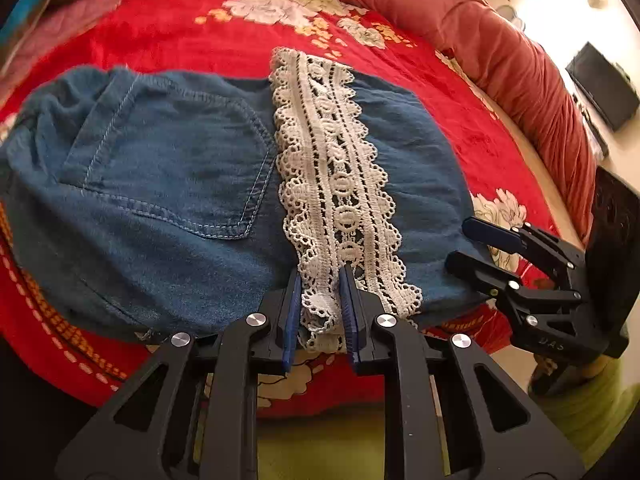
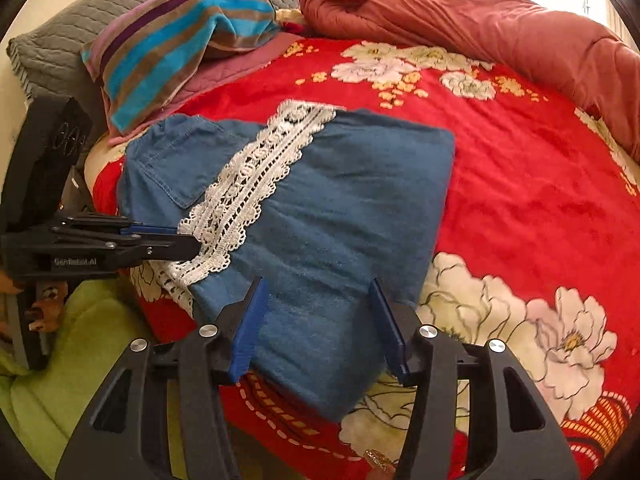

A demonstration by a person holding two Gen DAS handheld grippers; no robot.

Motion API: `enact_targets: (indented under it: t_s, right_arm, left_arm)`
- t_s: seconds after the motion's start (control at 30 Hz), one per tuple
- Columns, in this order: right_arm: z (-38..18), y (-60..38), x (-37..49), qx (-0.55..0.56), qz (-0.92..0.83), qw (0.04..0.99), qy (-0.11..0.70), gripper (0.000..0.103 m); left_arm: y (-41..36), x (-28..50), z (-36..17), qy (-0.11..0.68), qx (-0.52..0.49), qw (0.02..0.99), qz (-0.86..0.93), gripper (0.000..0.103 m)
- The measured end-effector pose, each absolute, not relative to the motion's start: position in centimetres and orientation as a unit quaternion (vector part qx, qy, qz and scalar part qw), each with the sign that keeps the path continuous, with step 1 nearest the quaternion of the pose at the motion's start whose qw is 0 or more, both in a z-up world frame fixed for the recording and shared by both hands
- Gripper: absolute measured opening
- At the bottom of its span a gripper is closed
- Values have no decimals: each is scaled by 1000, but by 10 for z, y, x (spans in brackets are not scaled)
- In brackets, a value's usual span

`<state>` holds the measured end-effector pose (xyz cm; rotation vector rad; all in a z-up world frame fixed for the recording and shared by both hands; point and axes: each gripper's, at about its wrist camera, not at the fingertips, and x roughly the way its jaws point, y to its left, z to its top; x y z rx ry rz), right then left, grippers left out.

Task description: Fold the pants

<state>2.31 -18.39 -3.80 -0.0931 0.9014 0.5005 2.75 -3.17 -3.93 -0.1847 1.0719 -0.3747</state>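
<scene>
My left gripper point(image 1: 320, 300) is clamped on the near end of the white lace trim point(image 1: 332, 184) of the folded blue denim pants point(image 2: 320, 216), which lie on the red floral blanket point(image 2: 520, 200). My right gripper point(image 2: 318, 320) hangs released, jaws straddling the near denim edge. If I pull now, I'd say the lace alone stretches and drags the fold askew.

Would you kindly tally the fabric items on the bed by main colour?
Blue: 1, pants
Red: 1, floral blanket
Pink-red: 1, quilt
Grey: 1, pillow
Striped: 1, towel
Total: 5
</scene>
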Motion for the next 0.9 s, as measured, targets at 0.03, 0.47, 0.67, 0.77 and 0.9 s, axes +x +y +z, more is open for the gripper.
enact_targets:
  t_s: [0.03,0.47,0.67,0.77,0.9]
  right_arm:
    - [-37,-184,21,-47,242,869,429,52]
    - [-49,-185,23,-55,217,862,454,51]
    - [-48,-185,20,-56,210,865,453,51]
    - [-42,-188,17,-46,212,867,448,51]
    - [-35,-193,14,-35,212,871,441,58]
  left_arm:
    - [-31,25,-36,503,-79,842,-180,8]
    - [-27,15,-39,499,-48,849,-168,9]
    - [-29,13,-38,496,-40,851,-166,9]
    - [-31,12,-35,493,-37,854,-164,9]
    - [-32,9,-31,488,-36,856,-164,9]
